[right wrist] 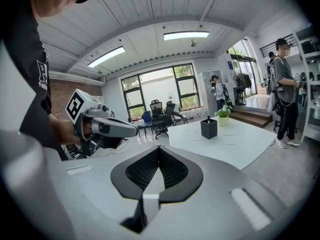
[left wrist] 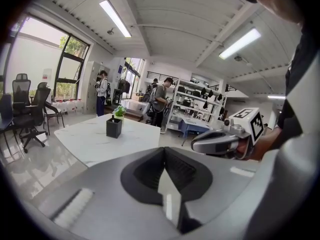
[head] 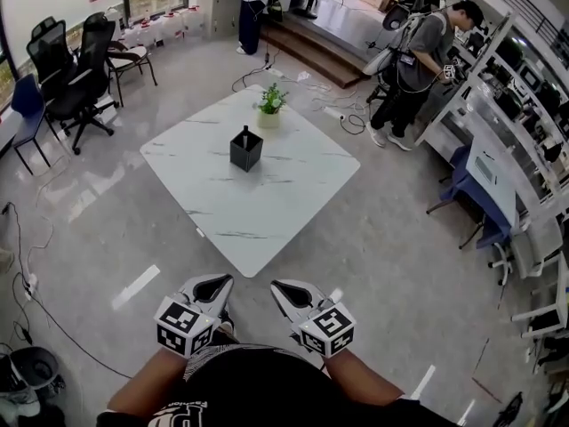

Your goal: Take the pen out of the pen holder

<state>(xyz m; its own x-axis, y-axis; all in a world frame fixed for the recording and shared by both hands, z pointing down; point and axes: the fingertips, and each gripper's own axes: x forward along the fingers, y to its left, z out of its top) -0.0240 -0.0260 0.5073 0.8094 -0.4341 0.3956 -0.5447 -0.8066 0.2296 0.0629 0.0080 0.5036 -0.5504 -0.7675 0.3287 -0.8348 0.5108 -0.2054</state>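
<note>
Pen (head: 244, 132) upright in pen holder (head: 246, 151), middle of tabletop (head: 267, 216) | potted plant (head: 269, 105) by far corner | left tool (head: 214, 285), right tool (head: 285, 288) closed, empty, off near corner

This is an open-plan office and lab. Black swivel office chairs (head: 76, 69) stand at 10 o'clock. White shelving (head: 533, 105) loaded with equipment runs from 1 to 3 o'clock. Cables (head: 342, 118) trail over the polished floor (head: 400, 238) at 12, and strip lights (left wrist: 116, 18) line the ceiling.
</note>
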